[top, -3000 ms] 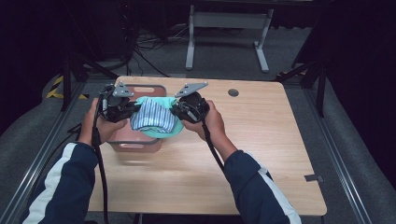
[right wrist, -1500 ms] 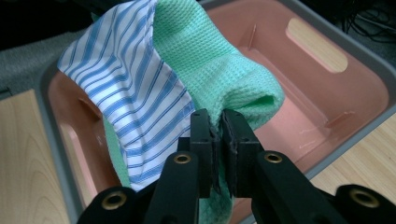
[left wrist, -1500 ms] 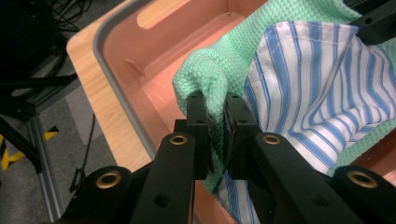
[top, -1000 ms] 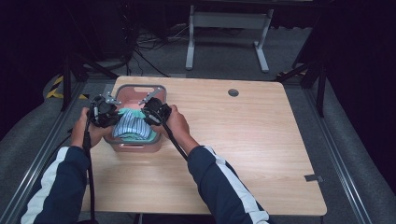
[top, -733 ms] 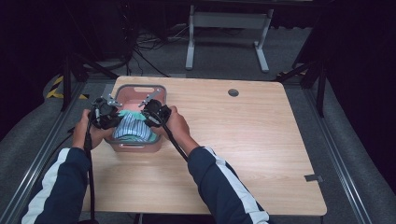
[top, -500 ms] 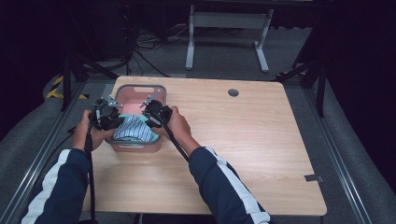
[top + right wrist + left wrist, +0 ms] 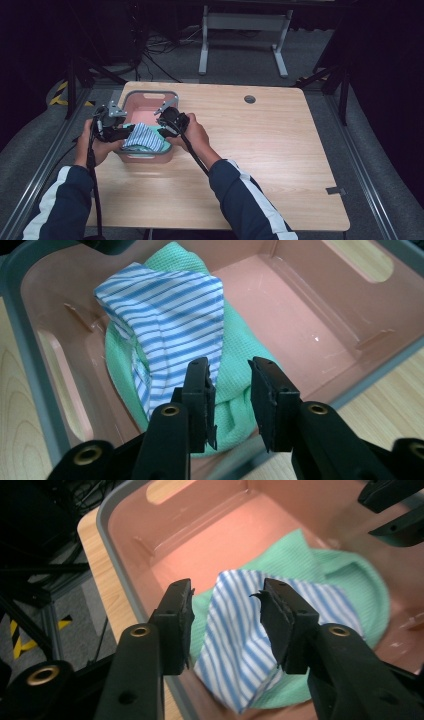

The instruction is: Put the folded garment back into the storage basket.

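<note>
Folded blue-and-white striped cloth (image 7: 260,645) on green knit cloth (image 7: 235,375), pink plastic bin (image 7: 146,100): left gripper (image 7: 227,612) and right gripper (image 7: 231,385), jaws just parting and gripping nothing, risked snagging fabric on withdrawal.

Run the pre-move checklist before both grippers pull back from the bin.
1. Striped cloth inside the pink bin: ok.
2. Green cloth under it, in the bin: ok.
3. Left gripper released: ok, its jaws have just been opening and stand apart over the striped cloth, not pressing on it.
4. Right gripper released: ok, jaws just opening, a gap between them.
5. Cloth snagged on a jaw: cannot tell.
6. Bin fully on the table: ok.
</note>
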`<state>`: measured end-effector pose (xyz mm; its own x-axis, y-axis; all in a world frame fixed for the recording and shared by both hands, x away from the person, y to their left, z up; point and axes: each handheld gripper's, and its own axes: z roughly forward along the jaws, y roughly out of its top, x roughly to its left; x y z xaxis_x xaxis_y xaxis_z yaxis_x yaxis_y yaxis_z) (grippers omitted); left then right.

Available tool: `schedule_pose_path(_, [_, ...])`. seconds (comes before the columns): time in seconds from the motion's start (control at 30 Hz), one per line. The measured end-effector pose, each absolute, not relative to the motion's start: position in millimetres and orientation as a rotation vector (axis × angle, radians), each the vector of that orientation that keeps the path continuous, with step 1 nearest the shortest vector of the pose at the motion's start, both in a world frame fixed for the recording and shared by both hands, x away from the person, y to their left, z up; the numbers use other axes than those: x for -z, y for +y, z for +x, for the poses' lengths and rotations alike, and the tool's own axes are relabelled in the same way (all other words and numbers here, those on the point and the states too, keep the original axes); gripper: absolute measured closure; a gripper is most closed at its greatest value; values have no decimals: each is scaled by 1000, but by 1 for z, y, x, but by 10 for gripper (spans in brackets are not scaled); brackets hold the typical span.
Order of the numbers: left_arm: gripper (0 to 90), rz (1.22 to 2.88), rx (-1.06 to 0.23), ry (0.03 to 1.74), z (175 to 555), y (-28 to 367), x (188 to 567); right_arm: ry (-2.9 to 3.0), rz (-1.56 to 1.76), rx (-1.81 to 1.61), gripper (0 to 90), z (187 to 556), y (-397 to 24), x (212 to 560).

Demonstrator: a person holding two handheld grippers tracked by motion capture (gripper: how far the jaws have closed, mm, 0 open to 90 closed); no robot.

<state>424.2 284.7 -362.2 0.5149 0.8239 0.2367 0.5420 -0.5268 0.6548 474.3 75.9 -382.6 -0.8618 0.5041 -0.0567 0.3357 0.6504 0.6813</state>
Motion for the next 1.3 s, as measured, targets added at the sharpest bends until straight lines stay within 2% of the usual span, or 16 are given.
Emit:
schedule_pose_path(0.3, [512, 2218, -742, 1055, 412, 269, 352, 2576, 699, -1031, 607, 469, 55, 372])
schedule_pose_path(0.63, [381, 2193, -694, 1009, 400, 248, 349, 2562, 661, -1016, 479, 459, 33, 364])
schedule_pose_path(0.87, [321, 2167, -691, 980, 390, 237, 347, 2534, 668, -973, 413, 454, 14, 361])
schedule_pose_path(1.3, [267, 2171, -677, 939, 380, 220, 349, 2519, 647, -924, 370, 444, -13, 358])
